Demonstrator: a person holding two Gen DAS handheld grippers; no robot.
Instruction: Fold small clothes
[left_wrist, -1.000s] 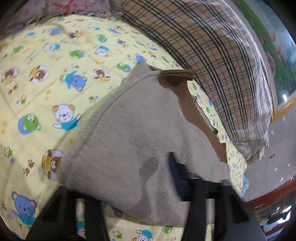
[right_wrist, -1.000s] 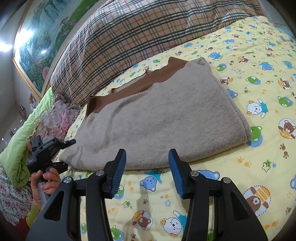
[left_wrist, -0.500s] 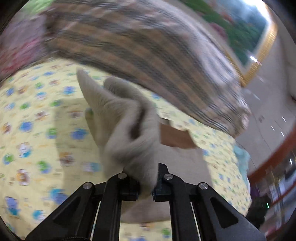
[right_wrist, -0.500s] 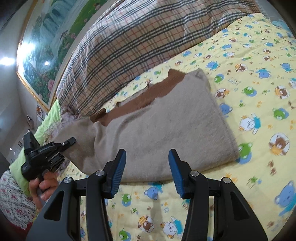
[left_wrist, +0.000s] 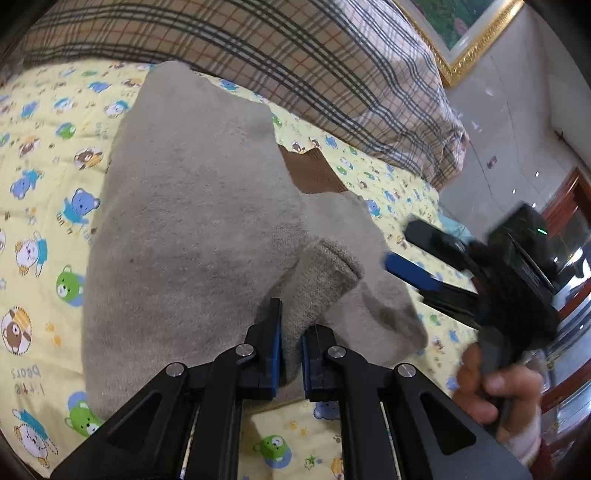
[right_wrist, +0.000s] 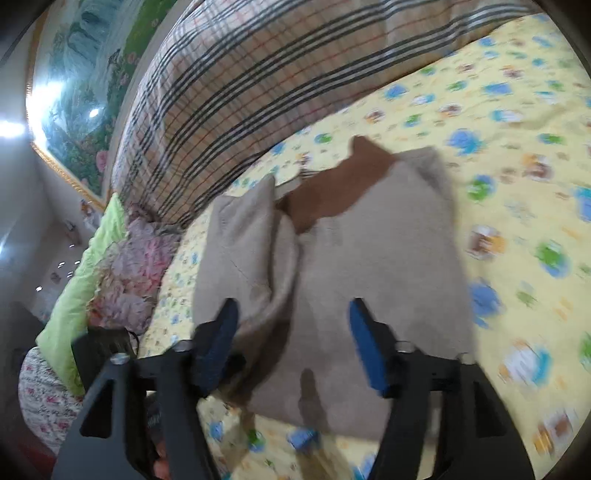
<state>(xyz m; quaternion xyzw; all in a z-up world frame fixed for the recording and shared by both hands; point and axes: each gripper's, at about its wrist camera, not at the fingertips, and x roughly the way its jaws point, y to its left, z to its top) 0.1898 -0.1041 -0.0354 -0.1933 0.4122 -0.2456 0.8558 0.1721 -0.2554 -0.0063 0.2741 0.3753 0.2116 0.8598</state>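
- left wrist view: the left gripper (left_wrist: 291, 347) is pinching a fold of the beige sweater (left_wrist: 192, 229), its blue pads pressed against the knit from both sides.
- the sweater is lying on the yellow bear-print quilt (left_wrist: 40, 155), one part doubled over the rest, its brown ribbed band (left_wrist: 314, 173) showing toward the plaid pillow (left_wrist: 295, 62).
- the right gripper (left_wrist: 410, 254) is showing at the right edge of the quilt, held in a hand (left_wrist: 498, 391).
- right wrist view, blurred: the right gripper (right_wrist: 291, 343) is hovering with its jaws spread wide above the near edge of the sweater (right_wrist: 376, 266).
- a green pillow (right_wrist: 85, 280) and a pink floral cloth (right_wrist: 129, 273) are lying at the quilt's left edge.
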